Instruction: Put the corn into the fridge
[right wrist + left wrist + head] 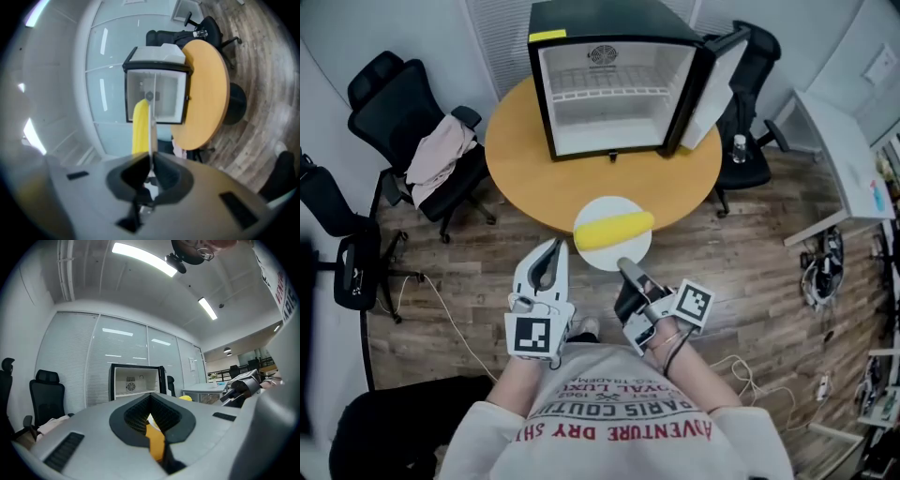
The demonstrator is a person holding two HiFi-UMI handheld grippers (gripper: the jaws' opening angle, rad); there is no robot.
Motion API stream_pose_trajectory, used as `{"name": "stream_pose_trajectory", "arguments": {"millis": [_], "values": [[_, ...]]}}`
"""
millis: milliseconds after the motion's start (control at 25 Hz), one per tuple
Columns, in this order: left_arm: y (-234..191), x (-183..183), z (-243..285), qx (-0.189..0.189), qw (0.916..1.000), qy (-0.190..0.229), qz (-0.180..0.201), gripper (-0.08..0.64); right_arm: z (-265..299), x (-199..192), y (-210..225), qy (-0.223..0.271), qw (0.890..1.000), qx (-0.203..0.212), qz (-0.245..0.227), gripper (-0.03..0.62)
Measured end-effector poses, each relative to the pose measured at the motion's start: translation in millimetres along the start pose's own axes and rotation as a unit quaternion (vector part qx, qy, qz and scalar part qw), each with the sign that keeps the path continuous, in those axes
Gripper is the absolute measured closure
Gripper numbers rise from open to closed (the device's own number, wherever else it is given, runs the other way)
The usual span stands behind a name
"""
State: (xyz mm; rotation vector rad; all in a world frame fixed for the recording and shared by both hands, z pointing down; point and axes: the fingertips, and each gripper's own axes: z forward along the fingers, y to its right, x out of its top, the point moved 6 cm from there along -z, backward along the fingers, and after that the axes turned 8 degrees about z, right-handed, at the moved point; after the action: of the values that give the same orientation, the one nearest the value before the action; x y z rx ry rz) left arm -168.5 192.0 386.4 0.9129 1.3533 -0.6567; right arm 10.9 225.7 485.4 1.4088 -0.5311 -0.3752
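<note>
A yellow corn cob (614, 228) lies on a white plate (619, 253) at the near edge of the round wooden table (511, 150). My right gripper (626, 269) is shut on the plate's near rim; in the right gripper view the plate (151, 133) runs edge-on out of the jaws with the corn (139, 126) beside it. A black mini fridge (609, 84) stands on the table with its door (712, 89) swung open to the right, its white inside bare. My left gripper (547, 264) hovers left of the plate, shut on nothing.
A black office chair (422, 122) draped with clothes stands left of the table, and another one (337, 234) further left. A chair with a bottle (739, 148) is behind the fridge door. A white desk (844, 159) and floor cables (820, 262) are at the right.
</note>
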Motion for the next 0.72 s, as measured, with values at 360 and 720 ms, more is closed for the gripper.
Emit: {"name": "stream_pose_trajectory", "arguments": {"millis": [360,720], "values": [[-44,-17,64,-0.022,0.9997,-0.006,-0.002,0.535,73,32,-8,0.015,1.0,0.005,0.014,0.551],[-64,-31,136,0.017,0.9993,-0.031,-0.006,0.535,137,104,-15,-0.022,1.0,-0.001,0.02,0.551]]}}
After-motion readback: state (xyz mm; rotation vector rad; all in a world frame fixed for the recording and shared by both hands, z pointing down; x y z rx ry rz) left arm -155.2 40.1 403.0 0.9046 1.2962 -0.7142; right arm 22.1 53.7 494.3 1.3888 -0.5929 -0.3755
